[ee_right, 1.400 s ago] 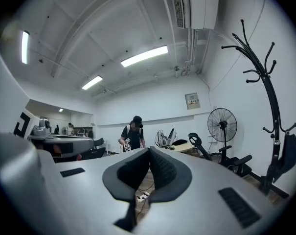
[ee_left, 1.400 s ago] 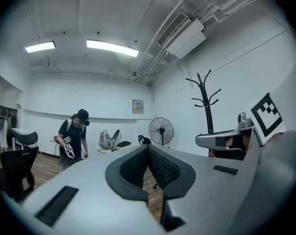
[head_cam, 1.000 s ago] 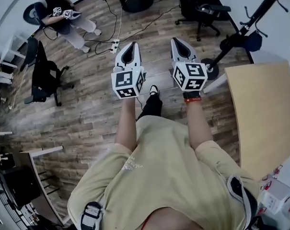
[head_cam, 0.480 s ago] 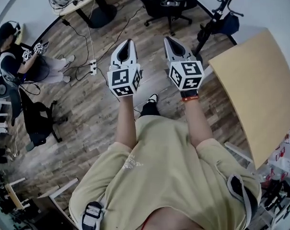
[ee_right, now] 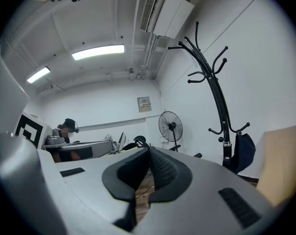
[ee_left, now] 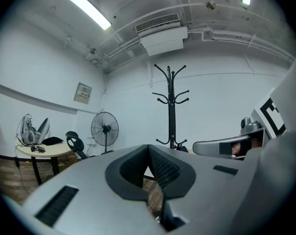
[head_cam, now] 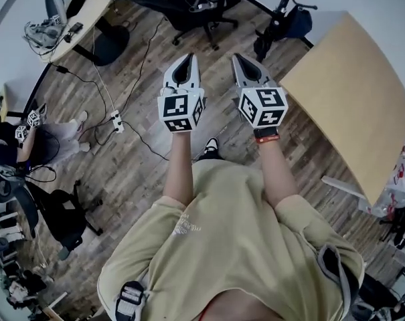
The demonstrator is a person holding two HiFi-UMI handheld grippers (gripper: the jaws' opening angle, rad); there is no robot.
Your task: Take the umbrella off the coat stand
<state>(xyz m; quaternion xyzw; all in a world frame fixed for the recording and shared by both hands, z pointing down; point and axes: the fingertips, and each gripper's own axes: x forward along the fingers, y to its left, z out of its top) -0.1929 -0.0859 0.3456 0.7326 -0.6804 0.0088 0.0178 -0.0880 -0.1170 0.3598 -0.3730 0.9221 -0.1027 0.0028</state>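
The black coat stand (head_cam: 280,9) rises at the top right of the head view, beyond both grippers. A dark blue folded umbrella (head_cam: 300,23) hangs low on it. The right gripper view shows the stand (ee_right: 214,94) at the right with the umbrella (ee_right: 244,153) beside its pole. In the left gripper view the stand (ee_left: 172,106) is straight ahead and far off. My left gripper (head_cam: 186,60) and right gripper (head_cam: 237,59) are held out side by side, level, both shut and empty. Neither is near the stand.
Black office chairs (head_cam: 201,5) stand left of the coat stand. A light wooden table (head_cam: 353,89) fills the right side. A round table (head_cam: 82,15), floor cables with a power strip (head_cam: 115,120) and a seated person (head_cam: 21,142) are at the left. A standing fan (ee_left: 104,129) is by the wall.
The whole view has swung: the coat stand and chairs have shifted left towards the space ahead of the grippers, and the seated person has slid to the left edge. Both grippers stay shut.
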